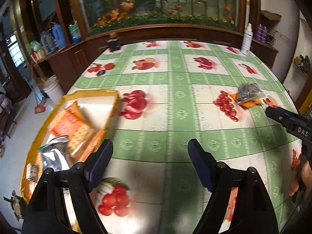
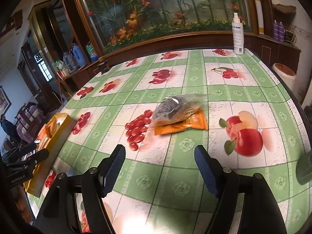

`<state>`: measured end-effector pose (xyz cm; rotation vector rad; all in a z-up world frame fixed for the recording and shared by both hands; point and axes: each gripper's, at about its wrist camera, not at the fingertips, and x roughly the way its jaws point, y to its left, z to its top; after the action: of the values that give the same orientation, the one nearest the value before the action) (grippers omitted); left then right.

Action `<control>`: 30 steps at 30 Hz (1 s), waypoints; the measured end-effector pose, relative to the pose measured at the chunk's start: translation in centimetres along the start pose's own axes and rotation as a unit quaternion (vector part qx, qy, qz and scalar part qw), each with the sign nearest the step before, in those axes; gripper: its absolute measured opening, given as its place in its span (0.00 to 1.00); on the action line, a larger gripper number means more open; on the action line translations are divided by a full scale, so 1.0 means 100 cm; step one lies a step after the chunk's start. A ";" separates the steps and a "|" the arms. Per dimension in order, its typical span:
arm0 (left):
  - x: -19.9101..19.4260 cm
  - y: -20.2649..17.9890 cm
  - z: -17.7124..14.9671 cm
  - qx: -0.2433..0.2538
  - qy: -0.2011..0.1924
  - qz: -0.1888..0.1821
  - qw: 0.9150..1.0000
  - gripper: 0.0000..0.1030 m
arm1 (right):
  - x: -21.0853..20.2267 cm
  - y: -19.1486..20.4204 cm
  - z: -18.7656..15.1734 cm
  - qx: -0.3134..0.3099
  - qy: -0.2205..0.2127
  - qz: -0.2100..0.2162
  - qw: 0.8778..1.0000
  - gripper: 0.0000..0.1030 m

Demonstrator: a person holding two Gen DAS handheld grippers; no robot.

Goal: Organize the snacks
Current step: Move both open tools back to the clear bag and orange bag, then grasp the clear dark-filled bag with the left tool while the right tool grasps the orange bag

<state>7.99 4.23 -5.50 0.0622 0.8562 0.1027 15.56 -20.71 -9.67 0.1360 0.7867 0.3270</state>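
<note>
Several packs already in yellow box (image 1: 115, 105) at frame left, clear bag (image 2: 175, 109) on orange packet (image 2: 187, 125) mid-table still left; left gripper (image 1: 150, 163) & right gripper (image 2: 159, 167) both wide open, empty.

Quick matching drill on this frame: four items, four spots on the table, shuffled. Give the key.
1. clear bag of dark snacks
2. orange packet
3. white spray bottle
4. cracker pack

A. far right corner of the table
B. inside the yellow box
C. flat on the cloth, under another pack
D. lying on top of another pack

Pairs: 1-D, 2-C, 3-A, 4-B
</note>
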 end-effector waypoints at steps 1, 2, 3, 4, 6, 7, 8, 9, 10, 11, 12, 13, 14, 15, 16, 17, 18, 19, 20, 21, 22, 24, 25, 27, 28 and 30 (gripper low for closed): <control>0.002 -0.005 0.002 0.003 0.002 -0.004 1.000 0.77 | 0.002 -0.001 0.003 -0.001 -0.001 -0.001 1.000 0.73; 0.004 -0.010 0.003 0.005 0.004 -0.008 1.000 0.77 | 0.004 -0.002 0.007 -0.004 -0.004 0.000 1.000 0.73; 0.005 -0.015 0.006 0.007 0.005 -0.014 1.000 0.77 | 0.005 -0.002 0.010 -0.006 -0.006 0.002 1.000 0.73; 0.007 -0.019 0.009 0.008 0.006 -0.020 1.000 0.77 | 0.007 -0.003 0.014 -0.006 -0.008 0.003 1.000 0.73; 0.009 -0.030 0.018 0.006 0.006 -0.041 0.999 0.77 | 0.009 -0.009 0.022 0.005 -0.012 0.011 1.000 0.73; 0.011 -0.036 0.024 0.008 0.005 -0.055 0.998 0.77 | 0.009 -0.015 0.025 0.017 -0.016 0.013 1.000 0.73; 0.012 -0.045 0.031 0.014 0.004 -0.068 0.998 0.77 | 0.007 -0.021 0.026 0.029 -0.022 0.011 0.999 0.73; 0.014 -0.057 0.039 0.023 0.002 -0.077 0.997 0.77 | 0.004 -0.029 0.026 0.042 -0.030 0.010 0.999 0.73; 0.014 -0.068 0.046 0.033 -0.002 -0.083 0.996 0.77 | 0.002 -0.036 0.026 0.055 -0.036 0.009 0.998 0.73; 0.016 -0.082 0.052 0.046 -0.009 -0.089 0.995 0.77 | -0.001 -0.046 0.024 0.070 -0.040 0.007 0.997 0.73; 0.019 -0.097 0.058 0.061 -0.012 -0.095 0.994 0.77 | -0.003 -0.054 0.023 0.082 -0.042 0.005 0.996 0.73; 0.024 -0.112 0.063 0.074 -0.012 -0.100 0.992 0.77 | -0.005 -0.062 0.021 0.093 -0.044 0.003 0.995 0.73; 0.028 -0.124 0.067 0.085 -0.013 -0.105 0.991 0.77 | -0.007 -0.068 0.019 0.101 -0.045 0.000 0.994 0.73; 0.034 -0.137 0.071 0.095 -0.012 -0.110 0.989 0.77 | -0.009 -0.075 0.017 0.107 -0.046 -0.005 0.993 0.73; 0.040 -0.148 0.075 0.102 -0.007 -0.110 0.989 0.77 | -0.011 -0.080 0.015 0.112 -0.047 -0.009 0.993 0.73; 0.048 -0.159 0.079 0.107 -0.002 -0.111 0.988 0.77 | -0.013 -0.085 0.014 0.116 -0.046 -0.012 0.992 0.74; 0.054 -0.165 0.082 0.108 0.000 -0.114 0.988 0.77 | -0.014 -0.090 0.013 0.118 -0.045 -0.013 0.992 0.74; 0.059 -0.171 0.085 0.109 0.003 -0.117 0.987 0.77 | -0.014 -0.094 0.012 0.119 -0.042 -0.015 0.992 0.74; 0.064 -0.177 0.088 0.110 0.007 -0.120 0.987 0.77 | -0.015 -0.097 0.012 0.120 -0.041 -0.017 0.992 0.74; 0.068 -0.181 0.090 0.110 0.010 -0.124 0.986 0.77 | -0.015 -0.099 0.012 0.120 -0.040 -0.017 0.992 0.74; 0.071 -0.184 0.092 0.109 0.013 -0.129 0.986 0.77 | -0.016 -0.101 0.012 0.120 -0.041 -0.018 0.992 0.74; 0.078 -0.190 0.095 0.109 0.033 -0.143 0.983 0.77 | -0.017 -0.103 0.011 0.119 -0.042 -0.020 0.992 0.74; 0.080 -0.192 0.096 0.107 0.038 -0.154 0.982 0.77 | -0.016 -0.104 0.011 0.119 -0.041 -0.019 0.992 0.74; 0.076 -0.192 0.097 0.100 0.033 -0.179 0.978 0.77 | -0.015 -0.105 0.011 0.118 -0.040 -0.019 0.992 0.74; 0.074 -0.192 0.098 0.099 0.028 -0.183 0.978 0.77 | -0.014 -0.105 0.010 0.117 -0.039 -0.021 0.992 0.74; 0.077 -0.197 0.102 0.106 0.026 -0.157 0.982 0.77 | -0.012 -0.107 0.009 0.117 -0.038 -0.022 0.992 0.74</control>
<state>21.98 -14.59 -6.53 0.1229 0.9180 -0.2845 17.95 -31.15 -10.77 0.3495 0.7493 0.1861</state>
